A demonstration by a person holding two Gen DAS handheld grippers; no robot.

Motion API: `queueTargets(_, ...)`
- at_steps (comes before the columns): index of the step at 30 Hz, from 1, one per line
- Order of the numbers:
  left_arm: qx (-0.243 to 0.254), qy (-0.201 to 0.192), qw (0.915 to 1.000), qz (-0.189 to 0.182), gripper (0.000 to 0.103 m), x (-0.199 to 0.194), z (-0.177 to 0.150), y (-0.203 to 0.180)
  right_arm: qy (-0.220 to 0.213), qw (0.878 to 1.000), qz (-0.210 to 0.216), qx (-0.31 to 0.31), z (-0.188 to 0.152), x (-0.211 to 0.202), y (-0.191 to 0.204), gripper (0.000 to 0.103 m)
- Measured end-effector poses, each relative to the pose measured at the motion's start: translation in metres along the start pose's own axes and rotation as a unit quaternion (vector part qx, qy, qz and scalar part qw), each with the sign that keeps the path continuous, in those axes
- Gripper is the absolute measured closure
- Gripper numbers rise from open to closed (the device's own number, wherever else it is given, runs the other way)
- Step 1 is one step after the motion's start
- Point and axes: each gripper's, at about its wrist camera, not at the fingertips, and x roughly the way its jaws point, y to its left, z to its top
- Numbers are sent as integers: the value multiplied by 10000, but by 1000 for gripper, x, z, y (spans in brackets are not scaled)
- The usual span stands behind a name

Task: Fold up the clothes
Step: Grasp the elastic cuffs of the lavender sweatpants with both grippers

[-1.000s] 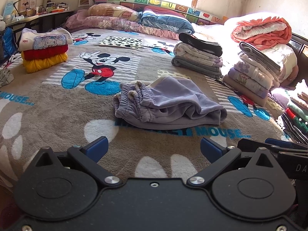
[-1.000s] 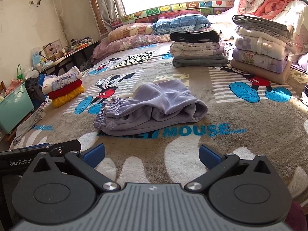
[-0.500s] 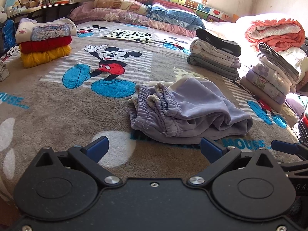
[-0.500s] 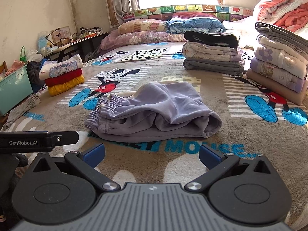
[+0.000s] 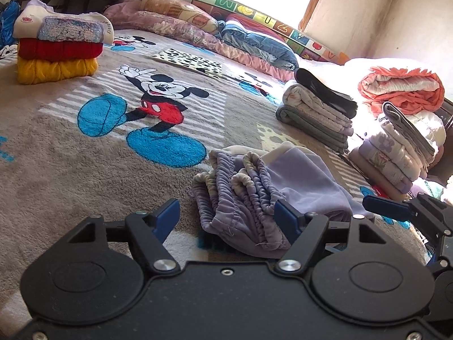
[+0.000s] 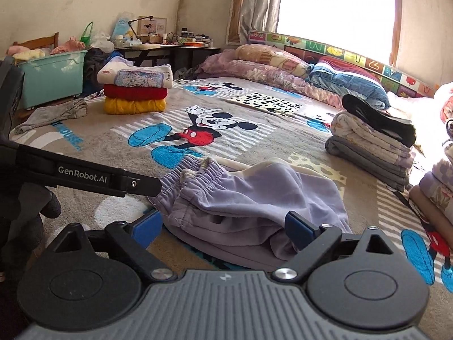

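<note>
Lavender pants (image 5: 254,192) lie folded on the Mickey Mouse blanket (image 5: 70,155), elastic waistband toward the left. They also show in the right wrist view (image 6: 249,206). My left gripper (image 5: 228,216) is open, its blue pads on either side of the waistband end, close above it. My right gripper (image 6: 223,228) is open over the near folded edge of the pants. The left gripper's arm (image 6: 85,175) crosses the right wrist view at left; a right gripper finger (image 5: 388,208) shows at the left view's right edge.
A white, red and yellow folded stack (image 5: 56,48) sits at the far left of the bed. A grey and black stack (image 5: 320,113) and a floral stack (image 5: 402,153) stand at right. Pillows (image 5: 198,28) line the back. A teal bin (image 6: 51,76) stands beside the bed.
Both grippers have moved forward and down to the lavender pants, which now lie between their open pads. The pants have not moved.
</note>
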Motion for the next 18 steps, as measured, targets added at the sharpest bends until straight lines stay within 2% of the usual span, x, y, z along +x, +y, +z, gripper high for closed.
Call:
queueTargets(2, -177, 78, 9998, -87, 31, 7, 0, 6, -15, 9987, -3, -503, 4, 8, 11, 20)
queueTargets(5, -420, 175, 9988, -165, 32, 17, -1, 16, 45, 9922, -83, -1246, 4, 23, 27, 20)
queueTargets(10, -919, 327, 9950, -226, 33, 25, -5, 36, 239, 9727, -425, -2270, -3, 52, 47, 20)
queueTargets(15, -1084, 398, 9926, -368, 33, 29, -5, 40, 209, 9628, -355, -2672, -3, 64, 61, 23)
queueTargets(17, -1086, 421, 9925, -379, 33, 31, -5, 38, 211, 9646, -282, -2613, 0, 65, 60, 38)
queueTargets(18, -1091, 429, 9923, -389, 33, 32, -5, 38, 220, 9673, -218, -2517, 3, 64, 58, 41)
